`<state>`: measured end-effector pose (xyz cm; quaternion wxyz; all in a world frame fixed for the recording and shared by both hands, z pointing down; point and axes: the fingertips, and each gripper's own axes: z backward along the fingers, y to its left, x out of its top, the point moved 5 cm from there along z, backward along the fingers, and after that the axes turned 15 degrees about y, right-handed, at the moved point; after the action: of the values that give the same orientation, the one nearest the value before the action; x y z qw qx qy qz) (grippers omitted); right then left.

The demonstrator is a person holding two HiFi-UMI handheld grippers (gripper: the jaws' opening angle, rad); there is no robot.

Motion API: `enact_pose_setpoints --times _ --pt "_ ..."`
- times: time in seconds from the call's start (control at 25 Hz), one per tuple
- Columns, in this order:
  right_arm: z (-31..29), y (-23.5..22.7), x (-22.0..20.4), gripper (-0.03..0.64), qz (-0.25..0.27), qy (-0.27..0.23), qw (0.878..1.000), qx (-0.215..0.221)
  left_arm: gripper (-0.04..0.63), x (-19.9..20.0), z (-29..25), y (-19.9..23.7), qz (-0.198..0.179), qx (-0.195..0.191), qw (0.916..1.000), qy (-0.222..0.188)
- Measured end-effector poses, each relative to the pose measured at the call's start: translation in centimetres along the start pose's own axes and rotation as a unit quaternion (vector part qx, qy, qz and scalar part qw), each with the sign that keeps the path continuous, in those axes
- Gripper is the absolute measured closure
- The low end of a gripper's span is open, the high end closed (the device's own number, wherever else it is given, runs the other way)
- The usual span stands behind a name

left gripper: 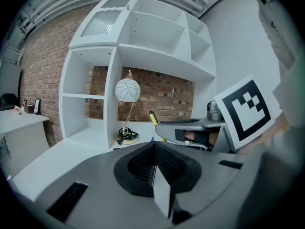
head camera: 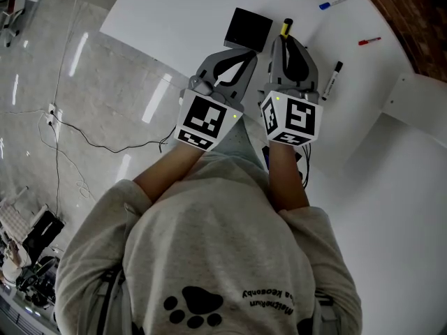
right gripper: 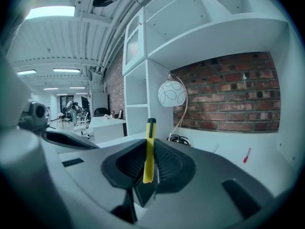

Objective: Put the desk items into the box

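Observation:
My right gripper point(head camera: 286, 42) is shut on a yellow marker with a black cap point(head camera: 285, 27), which stands upright between the pads point(right gripper: 149, 149). My left gripper point(head camera: 236, 53) hovers beside it with its jaws shut together on nothing point(left gripper: 153, 149). Both are held over the white desk point(head camera: 174, 12). Just beyond the left gripper lies a flat black square thing point(head camera: 249, 28), possibly the box. A blue marker point(head camera: 333, 3), a red marker point(head camera: 369, 41) and a black marker point(head camera: 332, 79) lie on the desk to the right. The red marker point(right gripper: 247, 155) also shows in the right gripper view.
A white shelf unit point(left gripper: 143, 42) stands at the back of the desk against a brick wall. A round white lamp point(left gripper: 127, 89) with its coiled cable point(left gripper: 127, 136) sits in the alcove. The desk's curved edge point(head camera: 126, 44) drops to a glossy floor on the left.

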<state>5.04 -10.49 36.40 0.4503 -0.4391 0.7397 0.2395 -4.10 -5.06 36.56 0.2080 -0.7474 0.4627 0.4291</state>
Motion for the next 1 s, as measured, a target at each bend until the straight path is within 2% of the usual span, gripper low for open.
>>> enact_pose_setpoints --times 0.6,1.0 --pt "-4.5 3.4 1.0 0.555 0.059 0.014 0.997 0.043 0.591 -1.0 0.5 3.9 0.036 0.038 0.9986 0.01" --pt "-6.3 4.1 -0.3 0.555 0.086 0.073 0.992 0.059 0.591 -2.1 0.3 4.5 0.048 0.04 0.9979 0.02"
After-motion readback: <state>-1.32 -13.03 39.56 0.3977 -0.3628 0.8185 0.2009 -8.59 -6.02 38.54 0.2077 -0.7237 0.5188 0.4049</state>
